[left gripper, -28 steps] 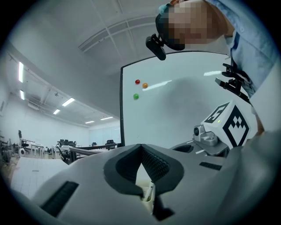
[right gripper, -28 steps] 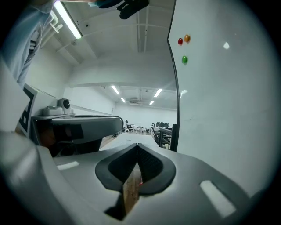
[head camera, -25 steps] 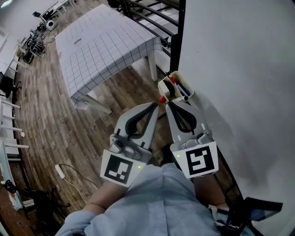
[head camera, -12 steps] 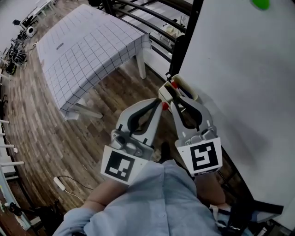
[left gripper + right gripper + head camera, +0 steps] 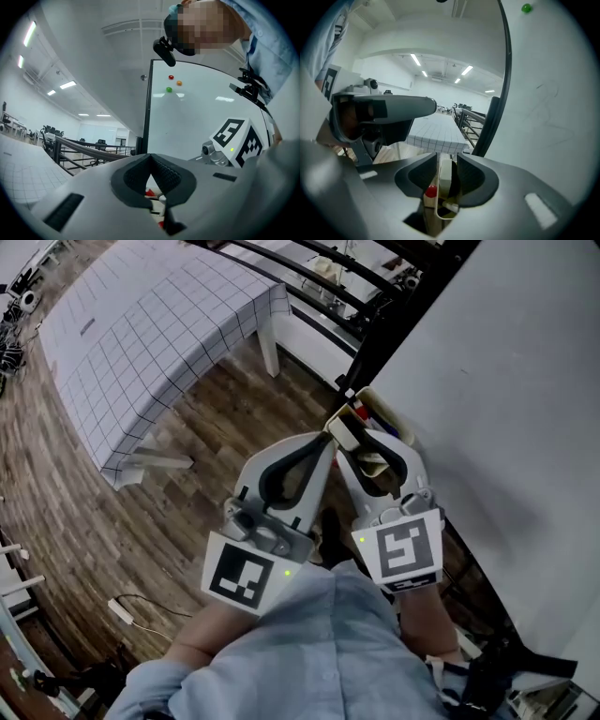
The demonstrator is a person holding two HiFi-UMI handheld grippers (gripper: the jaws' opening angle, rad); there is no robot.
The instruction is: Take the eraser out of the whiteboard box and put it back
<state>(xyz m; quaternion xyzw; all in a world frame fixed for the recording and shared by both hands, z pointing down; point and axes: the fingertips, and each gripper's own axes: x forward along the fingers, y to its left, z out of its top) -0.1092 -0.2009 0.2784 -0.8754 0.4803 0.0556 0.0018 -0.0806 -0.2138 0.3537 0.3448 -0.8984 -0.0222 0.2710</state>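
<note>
**Eraser** [image 5: 443,176]: cream block with a dark felt face. It stands on edge in the whiteboard box [image 5: 440,214], not yet lifted out. A red marker cap [image 5: 431,191] is just beside it. In the head view the eraser [image 5: 344,432] shows at the near end of the box [image 5: 380,413].

**Right gripper** [image 5: 446,161]: its jaws have just been opening and now stand wide, one on each side of the eraser. They look spread to straddle the block before closing on it. The pads sit close to its faces, but whether they touch yet is hard to tell. It is angled down into the box.

**Left gripper** [image 5: 151,159]: jaws together, nothing between them. It is held just beside the right one [image 5: 356,442] with its tip [image 5: 326,442] near the box. Probably parked there, idle, since one hand can do the pick.

**Whiteboard** [image 5: 506,381]: upright panel carrying the box on its face, within reach at waist height. Red, orange and green magnets [image 5: 171,77] sit high on it.

**Table** [image 5: 159,324]: covered in a grid-patterned cloth, well apart on the wood floor [image 5: 141,512] and not involved.
</note>
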